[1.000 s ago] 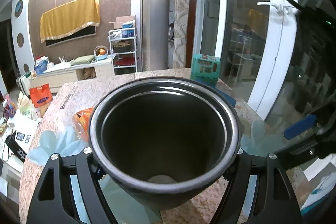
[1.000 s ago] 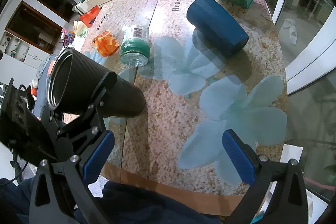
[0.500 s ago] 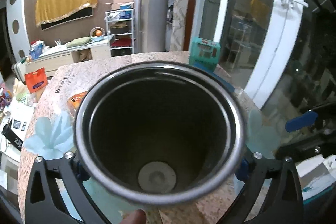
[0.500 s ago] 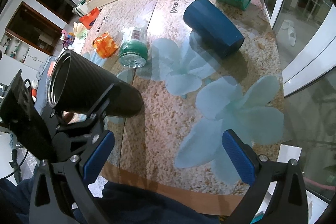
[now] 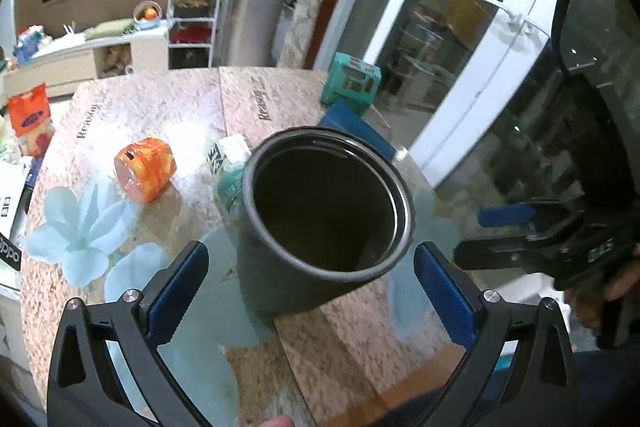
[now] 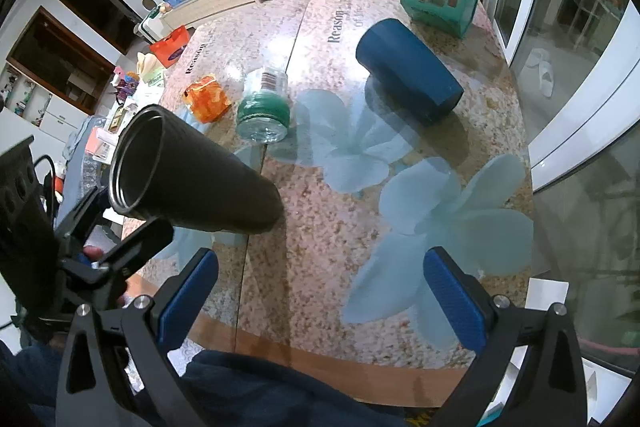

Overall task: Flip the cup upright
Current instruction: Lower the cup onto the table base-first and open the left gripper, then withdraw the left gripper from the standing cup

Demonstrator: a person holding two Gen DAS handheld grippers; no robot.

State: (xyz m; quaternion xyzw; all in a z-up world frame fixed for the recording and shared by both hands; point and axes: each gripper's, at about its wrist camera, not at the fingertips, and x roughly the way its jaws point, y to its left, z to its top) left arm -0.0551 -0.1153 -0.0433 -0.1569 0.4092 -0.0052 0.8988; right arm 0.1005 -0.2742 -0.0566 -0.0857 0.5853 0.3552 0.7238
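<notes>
Standing upright on table, black cup hides bottle; both hand-held grippers apart.

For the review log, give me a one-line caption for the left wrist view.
Black cup stands mouth-up on the floral table, left tool open around it, not touching.

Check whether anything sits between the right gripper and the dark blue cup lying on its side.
Nothing visible does. Only bare flower-printed table lies between the open right gripper and the dark blue cup. The green plastic bottle and black metal cup sit off to the left; the teal box is beyond it.
</notes>
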